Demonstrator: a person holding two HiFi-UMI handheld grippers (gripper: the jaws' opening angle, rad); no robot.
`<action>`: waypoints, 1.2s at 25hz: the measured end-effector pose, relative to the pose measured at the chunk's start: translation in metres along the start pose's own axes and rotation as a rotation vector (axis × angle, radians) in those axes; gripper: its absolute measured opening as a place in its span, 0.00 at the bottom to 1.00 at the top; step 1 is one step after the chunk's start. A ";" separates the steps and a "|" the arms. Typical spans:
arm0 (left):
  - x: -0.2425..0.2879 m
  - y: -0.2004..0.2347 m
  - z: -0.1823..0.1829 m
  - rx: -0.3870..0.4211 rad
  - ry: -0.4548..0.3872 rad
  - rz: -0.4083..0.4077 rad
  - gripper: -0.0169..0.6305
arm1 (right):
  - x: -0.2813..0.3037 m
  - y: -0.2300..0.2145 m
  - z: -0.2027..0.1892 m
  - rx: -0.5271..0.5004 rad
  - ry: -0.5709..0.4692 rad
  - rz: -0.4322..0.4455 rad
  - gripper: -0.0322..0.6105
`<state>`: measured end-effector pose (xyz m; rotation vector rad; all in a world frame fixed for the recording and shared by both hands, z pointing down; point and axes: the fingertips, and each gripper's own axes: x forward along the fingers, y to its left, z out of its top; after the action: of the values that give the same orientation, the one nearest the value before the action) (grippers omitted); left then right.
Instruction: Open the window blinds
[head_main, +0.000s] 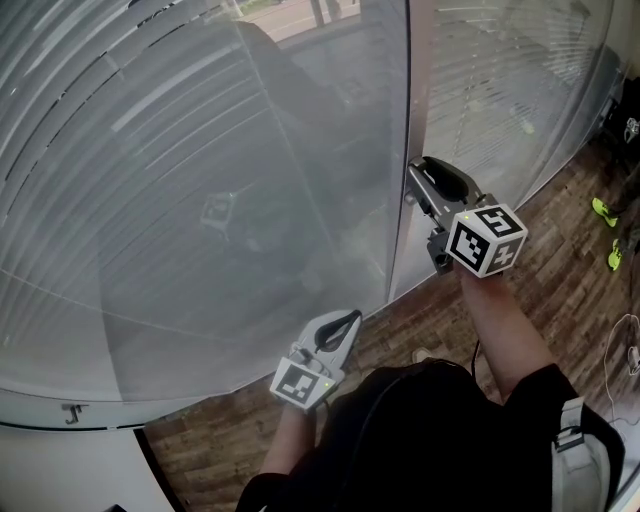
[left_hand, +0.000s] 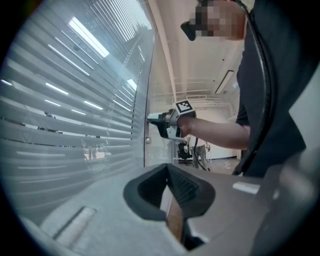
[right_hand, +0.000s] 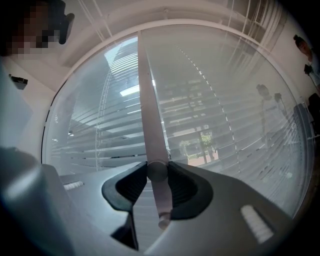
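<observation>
At the window, the right gripper (head_main: 417, 183) points level and is clamped on a small round knob (right_hand: 157, 170). Both pads press its sides, and a thin rod (right_hand: 163, 202) hangs from the knob between them. The knob sits on the upright frame post (head_main: 418, 80) that divides two panes of glass (head_main: 300, 120).

The left gripper (head_main: 345, 322) is held lower and nearer the person, just in front of the left pane near its bottom edge. Its jaws are closed together with nothing between them.

The blinds (head_main: 150, 180) hang behind the glass on both sides of the post, covering each pane from top to bottom edge. Their pale horizontal slats are tilted. In the right gripper view, narrow strips of trees and daylight show between the slats of the right pane. The glass carries faint reflections of the room and of ceiling lights.

A white sill (head_main: 60, 440) runs along the foot of the left pane. A dark wood-plank floor (head_main: 570, 270) stretches below the window. Near its right edge lie two small yellow-green objects (head_main: 603, 210) and a loose loop of cable (head_main: 625, 345). The left gripper view shows a white ceiling with strip lights beyond the person's black sleeve (left_hand: 270, 100).
</observation>
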<state>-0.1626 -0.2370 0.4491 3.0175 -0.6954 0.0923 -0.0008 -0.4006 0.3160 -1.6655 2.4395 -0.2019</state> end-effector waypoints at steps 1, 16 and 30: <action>0.002 -0.001 0.000 -0.001 0.000 -0.001 0.03 | 0.000 0.001 0.000 0.003 -0.001 0.014 0.28; 0.042 -0.020 0.000 -0.005 -0.011 -0.054 0.03 | -0.021 0.012 -0.014 -1.054 0.227 0.039 0.43; 0.043 -0.017 0.008 -0.001 -0.068 0.038 0.03 | -0.002 0.021 -0.018 -1.549 0.250 0.053 0.38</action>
<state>-0.1165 -0.2404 0.4440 3.0198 -0.7578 -0.0100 -0.0234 -0.3907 0.3289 -1.9038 2.8688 2.0417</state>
